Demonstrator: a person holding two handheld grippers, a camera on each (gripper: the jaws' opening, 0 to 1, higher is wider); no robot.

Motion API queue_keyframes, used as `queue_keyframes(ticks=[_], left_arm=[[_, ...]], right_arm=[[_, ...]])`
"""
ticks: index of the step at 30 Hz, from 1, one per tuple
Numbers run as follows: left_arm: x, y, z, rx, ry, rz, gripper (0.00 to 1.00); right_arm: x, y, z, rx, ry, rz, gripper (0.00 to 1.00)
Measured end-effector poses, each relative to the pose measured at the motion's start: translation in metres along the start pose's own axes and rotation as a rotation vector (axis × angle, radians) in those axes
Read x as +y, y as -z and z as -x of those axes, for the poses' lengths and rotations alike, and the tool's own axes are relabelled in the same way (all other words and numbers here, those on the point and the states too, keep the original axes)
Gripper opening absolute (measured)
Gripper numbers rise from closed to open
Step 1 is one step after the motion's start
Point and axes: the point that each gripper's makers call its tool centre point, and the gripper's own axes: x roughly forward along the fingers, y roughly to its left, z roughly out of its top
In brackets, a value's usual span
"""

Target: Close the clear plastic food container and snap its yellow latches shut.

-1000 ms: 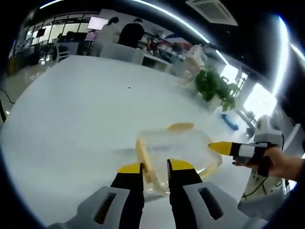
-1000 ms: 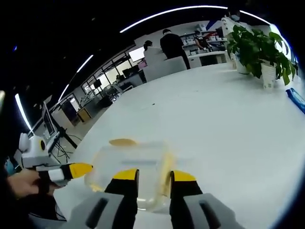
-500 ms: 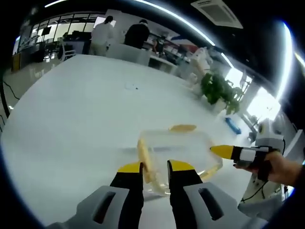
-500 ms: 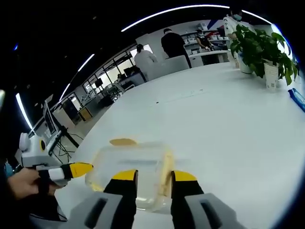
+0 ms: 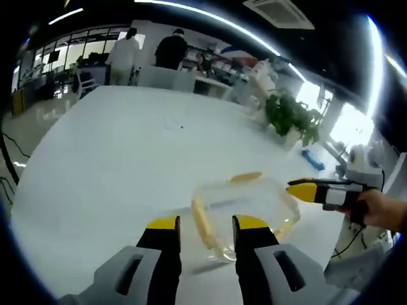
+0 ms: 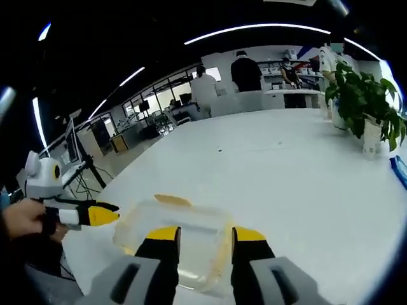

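The clear plastic container [image 5: 248, 206] rests on the white table [image 5: 114, 159], just beyond my left gripper [image 5: 205, 225]. That gripper is open, and one yellow latch [image 5: 203, 219] lies in line with the gap between its jaws. Another yellow latch [image 5: 245, 177] sticks out on the container's far side. My right gripper [image 5: 310, 190] comes in from the right beside the container, held by a hand [image 5: 381, 210]. In the right gripper view the container [image 6: 191, 219] sits in front of my open right gripper [image 6: 205, 235]. The left gripper [image 6: 95, 215] points at it from the left.
A potted plant [image 6: 362, 105] stands at the table's far side, with a blue object [image 5: 316, 159] lying near it. People [image 5: 166, 51] stand by desks beyond the table. A stand [image 6: 86, 178] is off the table's left edge.
Both grippers' jaws stand a little wider apart than before. Both cameras have shifted slightly, and the container has stayed in place on the table.
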Motion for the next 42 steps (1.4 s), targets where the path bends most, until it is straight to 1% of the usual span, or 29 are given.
queue_keyframes(ticks=[2, 3, 4, 6, 7, 9, 12, 14, 15, 18, 21, 23, 25, 30, 31, 33, 35, 36, 37, 38, 39, 41, 42], left_arm=[[-0.005, -0.004, -0.001, -0.005, 0.012, -0.058, 0.31], [-0.009, -0.006, -0.002, -0.018, 0.019, -0.048, 0.30], [-0.014, -0.009, -0.003, -0.033, 0.045, -0.043, 0.29], [-0.022, -0.010, -0.006, -0.036, 0.080, -0.047, 0.31], [-0.025, -0.010, -0.007, -0.037, 0.087, -0.058, 0.32], [-0.032, -0.009, -0.008, -0.027, 0.109, -0.108, 0.32], [-0.040, -0.003, -0.012, 0.006, 0.133, -0.192, 0.32], [-0.042, 0.001, -0.015, 0.023, 0.132, -0.252, 0.31], [-0.041, 0.003, -0.017, 0.028, 0.126, -0.267, 0.30], [-0.043, 0.008, -0.022, 0.044, 0.126, -0.285, 0.31], [-0.049, 0.008, -0.024, 0.042, 0.143, -0.313, 0.31], [-0.052, 0.008, -0.025, 0.044, 0.162, -0.333, 0.32], [-0.055, 0.008, -0.025, 0.045, 0.181, -0.347, 0.35], [-0.061, 0.010, -0.020, 0.046, 0.217, -0.412, 0.35], [-0.062, 0.010, -0.019, 0.046, 0.228, -0.427, 0.35], [-0.065, 0.011, -0.017, 0.043, 0.253, -0.428, 0.35], [-0.072, 0.013, -0.015, 0.049, 0.294, -0.432, 0.32], [-0.073, 0.015, -0.015, 0.054, 0.301, -0.443, 0.30], [-0.074, 0.016, -0.014, 0.056, 0.305, -0.459, 0.31], [-0.075, 0.019, -0.014, 0.061, 0.310, -0.499, 0.32], [-0.076, 0.020, -0.014, 0.063, 0.313, -0.515, 0.34], [-0.079, 0.023, -0.013, 0.066, 0.326, -0.524, 0.36], [-0.081, 0.024, -0.013, 0.058, 0.338, -0.508, 0.39]], right_arm=[[0.006, -0.003, -0.001, -0.005, -0.004, 0.014, 0.28], [0.009, -0.005, -0.001, -0.009, -0.007, 0.027, 0.28], [0.011, -0.005, -0.002, -0.010, -0.013, 0.033, 0.28], [0.019, -0.006, -0.004, -0.006, -0.034, 0.037, 0.28], [0.021, -0.005, -0.005, -0.001, -0.043, 0.043, 0.28], [0.027, -0.003, -0.008, 0.011, -0.061, 0.067, 0.28], [0.034, -0.001, -0.011, 0.030, -0.086, 0.098, 0.28], [0.037, 0.001, -0.013, 0.041, -0.096, 0.107, 0.27], [0.037, 0.001, -0.014, 0.043, -0.097, 0.108, 0.27], [0.040, 0.002, -0.017, 0.051, -0.106, 0.120, 0.27], [0.043, 0.000, -0.021, 0.058, -0.120, 0.141, 0.27], [0.045, 0.001, -0.025, 0.070, -0.135, 0.152, 0.26], [0.046, 0.002, -0.030, 0.082, -0.145, 0.163, 0.26], [0.050, 0.002, -0.038, 0.106, -0.172, 0.204, 0.26], [0.050, 0.002, -0.039, 0.109, -0.176, 0.213, 0.26], [0.052, 0.001, -0.042, 0.112, -0.182, 0.224, 0.26], [0.053, 0.000, -0.045, 0.118, -0.188, 0.224, 0.26], [0.054, -0.001, -0.047, 0.121, -0.195, 0.229, 0.26], [0.055, -0.002, -0.049, 0.123, -0.197, 0.233, 0.26], [0.054, -0.003, -0.051, 0.126, -0.199, 0.241, 0.26], [0.054, -0.004, -0.052, 0.130, -0.200, 0.244, 0.25], [0.055, -0.007, -0.053, 0.128, -0.204, 0.255, 0.27], [0.055, -0.009, -0.054, 0.128, -0.208, 0.258, 0.27]])
